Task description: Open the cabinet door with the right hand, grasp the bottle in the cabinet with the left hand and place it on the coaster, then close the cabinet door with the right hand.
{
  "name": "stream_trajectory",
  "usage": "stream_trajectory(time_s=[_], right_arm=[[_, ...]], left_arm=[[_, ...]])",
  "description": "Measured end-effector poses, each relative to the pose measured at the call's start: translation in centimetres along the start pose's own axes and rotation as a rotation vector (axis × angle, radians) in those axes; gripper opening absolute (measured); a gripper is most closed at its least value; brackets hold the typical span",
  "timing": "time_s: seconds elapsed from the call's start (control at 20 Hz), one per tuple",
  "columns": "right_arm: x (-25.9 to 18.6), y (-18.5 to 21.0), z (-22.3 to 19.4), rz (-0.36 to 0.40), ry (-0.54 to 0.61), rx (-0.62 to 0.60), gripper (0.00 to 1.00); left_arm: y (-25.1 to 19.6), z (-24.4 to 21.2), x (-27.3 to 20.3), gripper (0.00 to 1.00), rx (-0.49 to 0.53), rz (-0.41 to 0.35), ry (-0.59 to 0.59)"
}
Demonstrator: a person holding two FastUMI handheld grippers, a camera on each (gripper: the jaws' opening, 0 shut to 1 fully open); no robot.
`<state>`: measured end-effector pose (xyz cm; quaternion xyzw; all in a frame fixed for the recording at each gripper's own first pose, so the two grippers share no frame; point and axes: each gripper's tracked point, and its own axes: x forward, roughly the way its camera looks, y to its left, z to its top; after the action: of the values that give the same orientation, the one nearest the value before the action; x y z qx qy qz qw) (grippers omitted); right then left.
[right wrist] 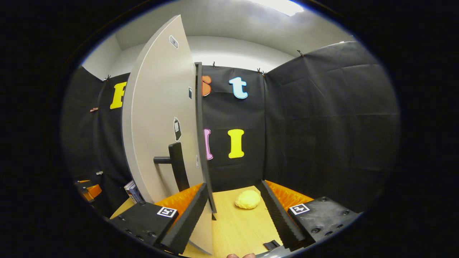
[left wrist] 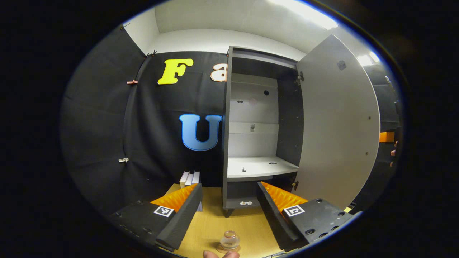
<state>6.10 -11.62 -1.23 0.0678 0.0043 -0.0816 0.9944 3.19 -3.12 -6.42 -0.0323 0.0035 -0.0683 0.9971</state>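
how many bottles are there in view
1: a small clear glass bottle stands on a round coaster on the wooden table, low in the left gripper view between the open left tool's fingers. Others may be hidden.

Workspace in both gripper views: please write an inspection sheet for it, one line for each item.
Surface: wooden table, bare in the middle.
Job's things: bottle standing on the coaster; cabinet with its door wide open, shelf bare; door handle free.
Clutter: yellow lump on the table; books left of the cabinet.
Grippers: left tool open, holding nothing; right tool open, near the door edge.
Cables: nothing seen.
Surroundings: black cloth walls, white ceiling.
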Motion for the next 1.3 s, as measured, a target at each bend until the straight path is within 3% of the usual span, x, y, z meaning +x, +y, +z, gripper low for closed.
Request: stream_trajectory(time_s=[0.3,0.6,0.7,1.0,1.3], right_arm=[[-0.2,8.5,-1.2,0.078,0.016,0.018,0.98],[1.1,19.7,-2.9,0.262,0.041,0.025,0.98],[1.0,22.0,-3.6,0.304,0.055,0.012,0.98],[0.0,21.6,-2.4,0.311,0.026,0.034,0.98],[-0.4,15.8,-0.2,0.226,-0.013,0.029,0.98]], left_arm=[[1.8,-0.6,-0.9,0.95,-0.007,0.007,0.010],[4.2,-0.8,-1.3,0.94,-0.016,0.035,0.014],[4.6,-0.7,-1.2,0.97,-0.021,0.038,0.018],[4.1,-0.2,-0.8,0.95,-0.024,0.023,0.011],[1.6,1.0,0.1,0.95,-0.048,-0.025,0.001]])
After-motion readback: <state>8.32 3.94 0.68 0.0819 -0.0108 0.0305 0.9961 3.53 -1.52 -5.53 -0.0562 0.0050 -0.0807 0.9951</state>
